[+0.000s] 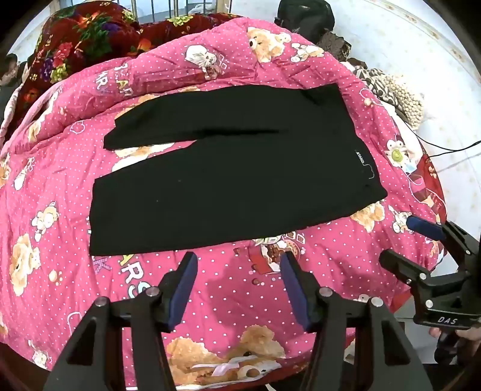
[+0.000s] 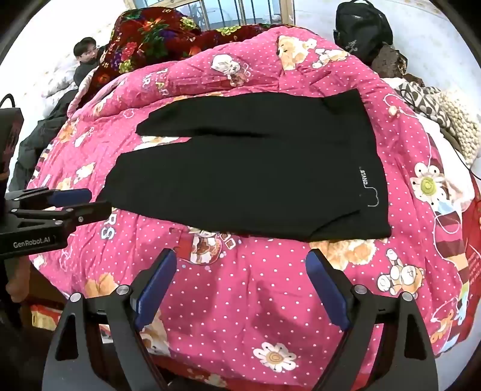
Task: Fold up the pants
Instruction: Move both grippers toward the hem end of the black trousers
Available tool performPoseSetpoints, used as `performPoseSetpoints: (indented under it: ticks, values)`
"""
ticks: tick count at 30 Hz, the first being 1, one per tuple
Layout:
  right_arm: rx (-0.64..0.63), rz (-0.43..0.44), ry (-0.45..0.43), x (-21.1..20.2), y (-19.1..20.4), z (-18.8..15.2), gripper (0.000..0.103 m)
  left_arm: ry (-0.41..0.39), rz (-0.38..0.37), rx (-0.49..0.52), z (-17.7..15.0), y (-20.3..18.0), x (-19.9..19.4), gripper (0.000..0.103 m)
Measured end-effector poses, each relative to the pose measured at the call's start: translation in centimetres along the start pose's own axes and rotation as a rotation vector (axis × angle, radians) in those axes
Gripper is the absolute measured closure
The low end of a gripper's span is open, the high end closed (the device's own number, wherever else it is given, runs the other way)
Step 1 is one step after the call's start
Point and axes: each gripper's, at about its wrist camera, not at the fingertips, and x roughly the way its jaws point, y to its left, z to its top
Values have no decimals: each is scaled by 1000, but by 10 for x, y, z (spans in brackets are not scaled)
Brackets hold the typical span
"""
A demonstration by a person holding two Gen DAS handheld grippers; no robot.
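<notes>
Black pants (image 1: 228,174) lie flat on a pink bear-print quilt (image 1: 228,300), waistband at the right, both legs pointing left; they also show in the right wrist view (image 2: 255,174). A small white label (image 1: 360,156) sits near the waistband. My left gripper (image 1: 239,258) is open and empty, just short of the near leg's edge. My right gripper (image 2: 242,255) is open and empty, near the front edge by the waistband. The right gripper also shows at the right in the left wrist view (image 1: 421,240), and the left gripper at the left in the right wrist view (image 2: 87,200).
A dark red floral blanket (image 1: 90,39) is heaped at the back left. A black backpack (image 2: 360,27) and a beaded cushion (image 2: 460,129) lie at the back right. A person (image 2: 87,57) sits behind the bed at the left. A black cable (image 1: 445,147) runs off right.
</notes>
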Motion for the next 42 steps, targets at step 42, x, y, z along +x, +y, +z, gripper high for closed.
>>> performPoseSetpoints:
  ticks: [42]
  values:
    - [6,-24,68,32,-27,26,15,111,-17,-27,24,1,38,44]
